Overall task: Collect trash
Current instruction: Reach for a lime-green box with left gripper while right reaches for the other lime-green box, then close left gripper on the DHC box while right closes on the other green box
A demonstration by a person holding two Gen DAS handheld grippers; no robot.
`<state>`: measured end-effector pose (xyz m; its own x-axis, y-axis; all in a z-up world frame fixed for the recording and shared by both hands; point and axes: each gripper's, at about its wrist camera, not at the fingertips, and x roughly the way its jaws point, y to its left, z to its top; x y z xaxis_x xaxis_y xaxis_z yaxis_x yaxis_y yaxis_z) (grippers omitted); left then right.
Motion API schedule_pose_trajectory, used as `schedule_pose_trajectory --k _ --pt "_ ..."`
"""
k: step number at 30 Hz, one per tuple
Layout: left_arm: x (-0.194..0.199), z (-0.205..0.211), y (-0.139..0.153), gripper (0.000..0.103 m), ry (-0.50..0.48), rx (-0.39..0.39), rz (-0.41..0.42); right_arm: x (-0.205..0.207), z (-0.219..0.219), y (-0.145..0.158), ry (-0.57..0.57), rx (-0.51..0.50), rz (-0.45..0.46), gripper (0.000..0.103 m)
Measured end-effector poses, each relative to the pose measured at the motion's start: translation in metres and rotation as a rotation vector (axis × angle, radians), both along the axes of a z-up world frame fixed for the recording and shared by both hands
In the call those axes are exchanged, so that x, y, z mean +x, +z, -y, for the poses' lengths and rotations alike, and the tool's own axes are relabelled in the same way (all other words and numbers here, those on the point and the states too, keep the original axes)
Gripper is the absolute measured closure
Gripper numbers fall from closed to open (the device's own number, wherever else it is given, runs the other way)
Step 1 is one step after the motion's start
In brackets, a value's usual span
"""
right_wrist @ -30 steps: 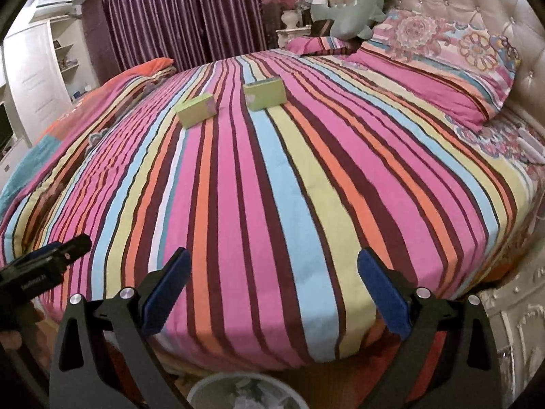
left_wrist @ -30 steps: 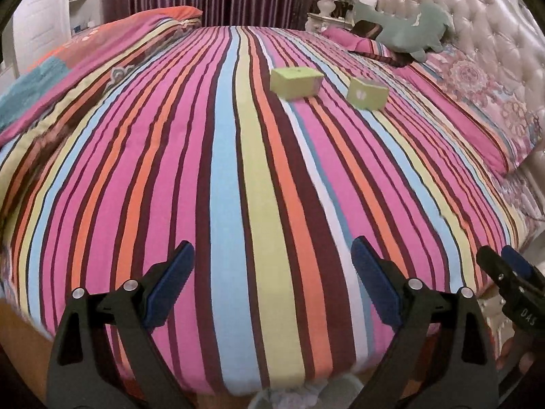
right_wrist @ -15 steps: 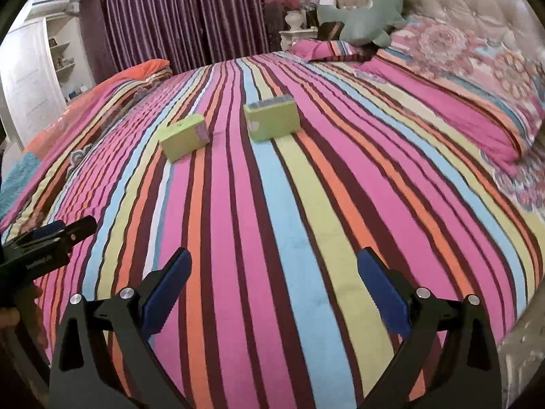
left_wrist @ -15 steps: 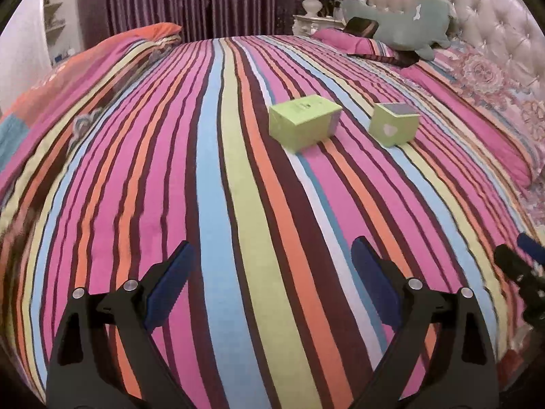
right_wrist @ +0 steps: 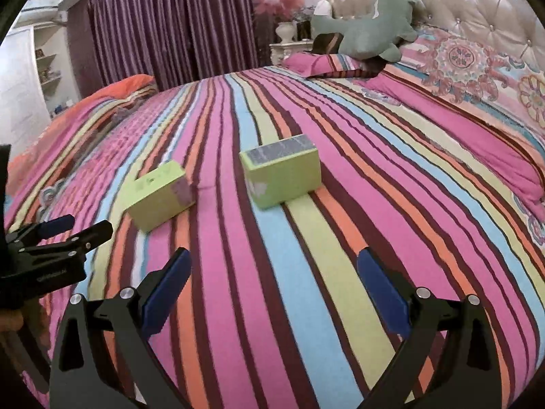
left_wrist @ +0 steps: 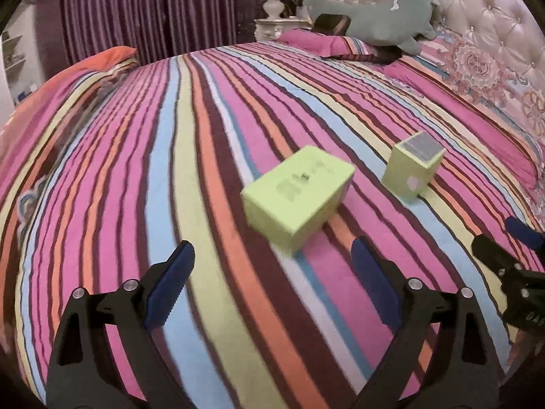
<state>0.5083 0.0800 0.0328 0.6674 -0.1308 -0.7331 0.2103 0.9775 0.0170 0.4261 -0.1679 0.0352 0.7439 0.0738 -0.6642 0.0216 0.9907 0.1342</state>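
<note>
Left gripper point(left_wrist: 272, 266) and right gripper point(right_wrist: 274, 272) both spread wide, empty, above striped bedspread point(left_wrist: 190, 177). Just beyond left fingertips: flat green box point(left_wrist: 298, 192). Farther, beyond right fingertips: upright green box point(right_wrist: 282, 173). Blurred printing, possibly labels. Plush toy point(right_wrist: 371, 24) far behind; nothing between.

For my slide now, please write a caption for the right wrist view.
Right gripper, fingers open, faces two green boxes lying apart on the striped bedspread.

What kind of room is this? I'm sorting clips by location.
A bedroom, most likely in a home: a bed with a striped quilt, a tufted headboard with pillows and a green plush toy, and purple curtains.
</note>
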Motion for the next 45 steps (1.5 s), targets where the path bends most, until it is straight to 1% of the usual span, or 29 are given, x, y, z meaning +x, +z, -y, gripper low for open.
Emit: schedule_pose_trajectory --k 3,5,9,12,15,17,19,24,30,33,35,36,38,40,41,42,43,44,45 --pt "0.018 0.009 -0.002 0.013 -0.044 0.008 0.0 0.016 0.0 -0.002 0.0 0.023 -0.014 0.009" --pt "0.028 0.012 -0.005 0.013 -0.068 0.024 -0.007 0.026 0.003 -0.004 0.014 0.035 -0.007 0.009" --pt "0.044 0.013 -0.012 0.013 -0.086 0.039 -0.024 0.047 0.01 -0.01 0.081 0.047 -0.006 0.009" --pt "0.052 0.011 -0.018 0.013 -0.079 0.02 -0.033 0.062 0.021 -0.013 0.09 0.056 -0.013 0.009" --pt "0.059 0.011 -0.027 0.013 -0.075 -0.011 -0.061 0.068 0.018 -0.015 0.094 0.087 -0.027 0.009" --pt "0.063 0.013 -0.031 0.013 -0.079 -0.009 -0.073 0.077 0.018 -0.016 0.121 0.127 -0.044 0.009" --pt "0.067 0.015 -0.033 0.013 -0.084 -0.008 -0.077 0.083 0.019 -0.017 0.14 0.136 -0.043 0.009" --pt "0.078 0.017 -0.038 0.013 -0.074 -0.03 -0.094 0.099 0.013 -0.016 0.164 0.096 -0.039 0.009" --pt "0.089 0.016 -0.045 0.013 -0.033 -0.074 -0.116 0.126 0.006 -0.015 0.152 0.067 -0.051 0.009" --pt "0.092 0.016 -0.05 0.013 0.003 -0.08 -0.131 0.139 -0.006 -0.017 0.135 0.03 -0.061 0.009" --pt "0.095 0.015 -0.054 0.013 0.044 -0.095 -0.147 0.142 -0.016 -0.02 0.113 -0.005 -0.068 0.009" --pt "0.096 0.015 -0.056 0.013 0.062 -0.104 -0.152 0.144 -0.022 -0.021 0.09 -0.045 -0.072 0.009" --pt "0.097 0.014 -0.057 0.013 0.091 -0.113 -0.149 0.149 -0.026 -0.025 0.08 -0.068 -0.076 0.01" --pt "0.097 0.016 -0.057 0.014 0.093 -0.104 -0.143 0.149 -0.029 -0.029 0.068 -0.115 -0.083 0.013" --pt "0.097 0.018 -0.058 0.021 0.091 -0.093 -0.14 0.149 -0.028 -0.03 0.068 -0.13 -0.083 0.017" --pt "0.098 0.019 -0.058 0.028 0.092 -0.075 -0.136 0.148 -0.027 -0.031 0.067 -0.14 -0.083 0.033" --pt "0.098 0.019 -0.058 0.041 0.108 -0.042 -0.129 0.146 -0.025 -0.032 0.078 -0.137 -0.085 0.042" --pt "0.097 0.018 -0.057 0.043 0.116 -0.042 -0.126 0.145 -0.021 -0.032 0.087 -0.134 -0.088 0.042" --pt "0.096 0.016 -0.056 0.043 0.123 -0.059 -0.13 0.145 -0.02 -0.032 0.094 -0.133 -0.089 0.043"
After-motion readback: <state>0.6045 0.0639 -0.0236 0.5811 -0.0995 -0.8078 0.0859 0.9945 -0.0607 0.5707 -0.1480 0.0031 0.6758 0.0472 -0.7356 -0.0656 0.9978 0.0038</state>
